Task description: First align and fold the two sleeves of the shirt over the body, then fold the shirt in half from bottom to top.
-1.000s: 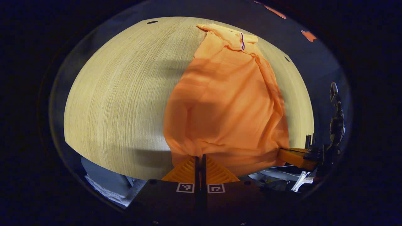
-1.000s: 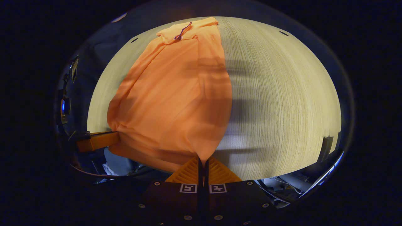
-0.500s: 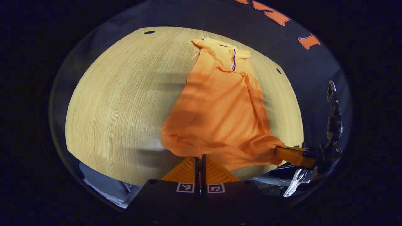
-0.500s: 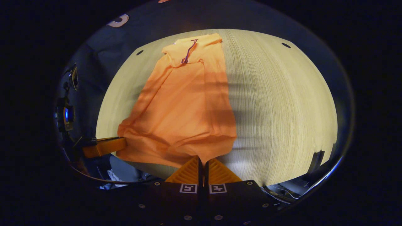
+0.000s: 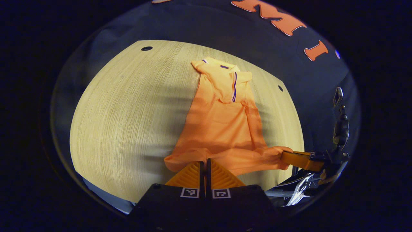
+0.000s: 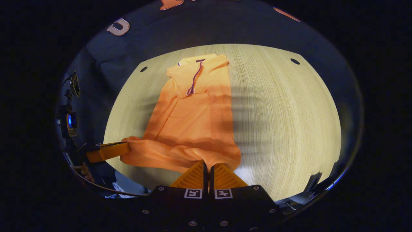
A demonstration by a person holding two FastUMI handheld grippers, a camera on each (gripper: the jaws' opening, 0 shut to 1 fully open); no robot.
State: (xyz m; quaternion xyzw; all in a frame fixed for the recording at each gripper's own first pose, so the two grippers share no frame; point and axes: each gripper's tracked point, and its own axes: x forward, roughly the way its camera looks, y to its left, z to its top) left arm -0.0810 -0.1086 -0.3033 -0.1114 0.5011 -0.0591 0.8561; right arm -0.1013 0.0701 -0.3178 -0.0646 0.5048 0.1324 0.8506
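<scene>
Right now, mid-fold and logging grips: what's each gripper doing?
Left gripper: shut on the shirt hem.
Right gripper: shut on the hem's other corner.

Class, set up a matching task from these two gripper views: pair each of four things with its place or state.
Things:
1. orange polo shirt
2. shirt collar
3. left gripper
4. pale wooden table

States:
A. bears the garment
B. shut on the lifted bottom hem
C. lies at the table's far end
D. sleeves folded in, hem raised at the near edge

Pairs: 1-D, 2-C, 3-B, 4-A
</scene>
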